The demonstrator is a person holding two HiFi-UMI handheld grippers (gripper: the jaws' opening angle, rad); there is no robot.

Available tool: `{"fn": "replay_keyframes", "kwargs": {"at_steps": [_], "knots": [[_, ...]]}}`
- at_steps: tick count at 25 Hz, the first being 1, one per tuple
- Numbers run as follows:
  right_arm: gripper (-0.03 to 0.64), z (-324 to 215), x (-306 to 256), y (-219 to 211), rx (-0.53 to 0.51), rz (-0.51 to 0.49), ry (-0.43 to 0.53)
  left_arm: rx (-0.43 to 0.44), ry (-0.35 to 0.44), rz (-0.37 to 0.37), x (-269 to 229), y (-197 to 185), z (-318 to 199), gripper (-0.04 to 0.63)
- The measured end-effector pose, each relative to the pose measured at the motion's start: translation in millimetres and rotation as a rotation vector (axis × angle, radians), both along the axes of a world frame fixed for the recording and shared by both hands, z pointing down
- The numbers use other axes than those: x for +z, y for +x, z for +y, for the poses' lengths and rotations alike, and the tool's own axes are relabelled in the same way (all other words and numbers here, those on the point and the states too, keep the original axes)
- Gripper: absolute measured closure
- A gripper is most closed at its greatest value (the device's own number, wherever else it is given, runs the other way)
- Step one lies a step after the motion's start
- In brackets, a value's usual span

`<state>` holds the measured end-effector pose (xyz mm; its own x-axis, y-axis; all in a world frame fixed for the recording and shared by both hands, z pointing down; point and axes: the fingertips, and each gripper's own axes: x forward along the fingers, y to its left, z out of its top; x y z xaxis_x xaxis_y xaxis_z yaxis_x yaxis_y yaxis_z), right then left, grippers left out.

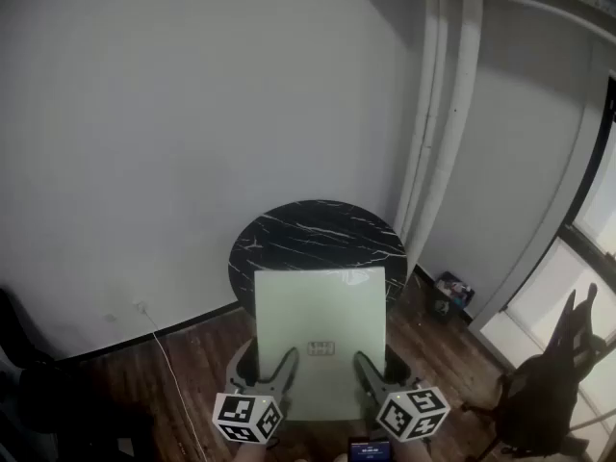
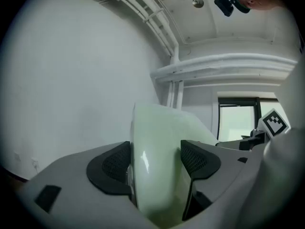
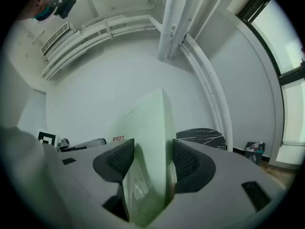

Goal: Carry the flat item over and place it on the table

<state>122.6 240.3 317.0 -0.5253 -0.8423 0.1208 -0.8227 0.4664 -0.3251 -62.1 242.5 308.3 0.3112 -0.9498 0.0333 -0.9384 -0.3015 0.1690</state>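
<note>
Gripping the green panel (image 1: 320,320) by its near edge, we hold it in the air with left gripper (image 1: 266,372) and right gripper (image 1: 379,373), each pair of fingers pressed on its faces, its far edge toward the black counter (image 1: 308,231) beyond.

White wall (image 1: 173,114), wood floor (image 1: 192,373), white pipes (image 1: 445,114), window (image 1: 544,292), black chair (image 1: 544,393)
</note>
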Motion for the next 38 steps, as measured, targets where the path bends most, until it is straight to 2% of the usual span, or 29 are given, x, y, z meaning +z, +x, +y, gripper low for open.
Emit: {"fn": "replay_keyframes", "kwargs": {"at_steps": [8,15,20,27,38], "knots": [[0.388,17,-2,-20,-0.001,0.009,0.0,0.0,-0.004,0.011,-2,-20,18,0.253],[0.387,16,-2,-20,-0.005,-0.001,-0.011,-0.011,-0.016,0.019,1,-21,20,0.253],[0.387,11,6,-6,-0.007,-0.031,-0.041,-0.014,-0.027,-0.009,3,-7,15,0.253],[0.387,4,9,12,-0.02,-0.03,-0.032,-0.031,-0.03,-0.015,9,11,9,0.253],[0.387,-18,28,32,-0.019,-0.037,-0.069,-0.026,-0.066,-0.027,25,31,-15,0.253]]}}
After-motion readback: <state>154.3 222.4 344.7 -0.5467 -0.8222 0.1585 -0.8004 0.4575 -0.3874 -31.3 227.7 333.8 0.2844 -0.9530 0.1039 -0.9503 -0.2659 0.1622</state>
